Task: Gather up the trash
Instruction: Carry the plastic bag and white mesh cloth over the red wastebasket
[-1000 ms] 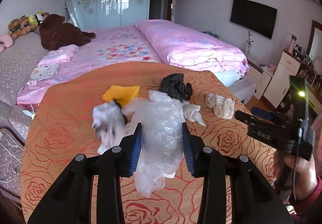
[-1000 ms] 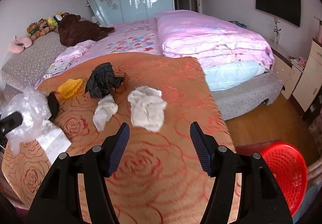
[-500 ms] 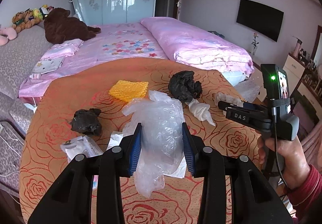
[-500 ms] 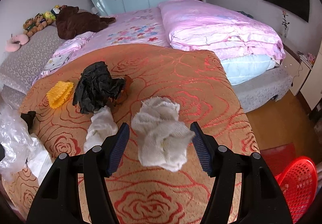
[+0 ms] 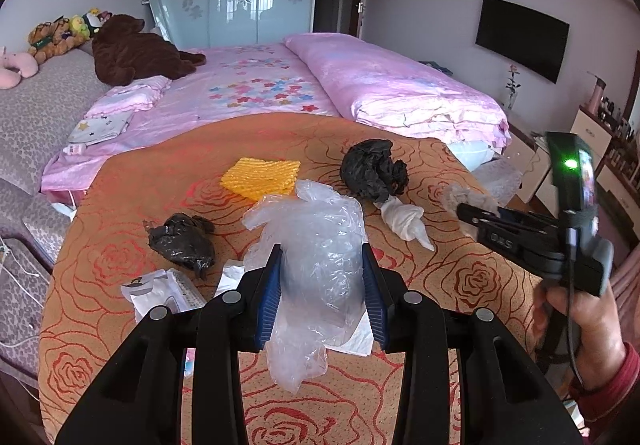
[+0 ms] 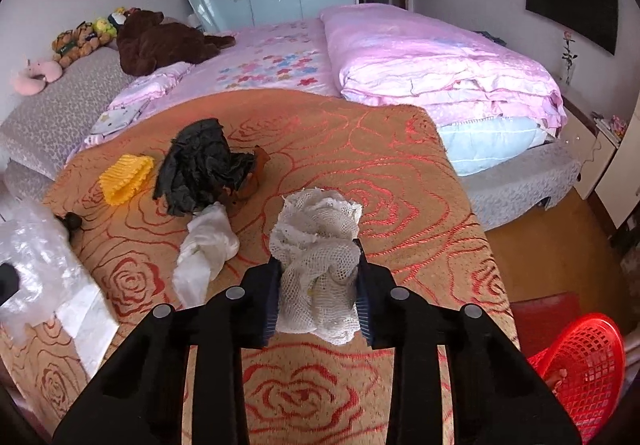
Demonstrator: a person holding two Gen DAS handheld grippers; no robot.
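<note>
The right hand-held gripper (image 6: 316,285) now has its blue pads against both sides of the crumpled off-white mesh cloth wad (image 6: 316,245); its jaws are closing on it. A second ago those jaws stood wide apart with the wad lying ahead of them on the orange rose-patterned bed cover (image 6: 360,173); half a second ago the wad sat between them, untouched. The cloth bulges above the pads and hangs a little below them.

The left hand-held gripper (image 5: 322,285) stays clenched on the crumpled clear plastic bag (image 5: 316,245), as before, with the bag's tail drooping under the pads.

On the cover lie a yellow ribbed foam sheet (image 5: 260,177), a large crumpled black plastic bag (image 5: 372,169), a small black plastic wad (image 5: 180,241), a twisted white tissue wad (image 5: 404,221) just beside the large black bag, and flat white wrappers (image 5: 160,289) near the left gripper. A red plastic mesh basket (image 6: 580,369) stands on the wooden floor at the right, well apart from the mesh wad. From the left view, a person's hand (image 5: 580,321) grips the right tool's handle.
</note>
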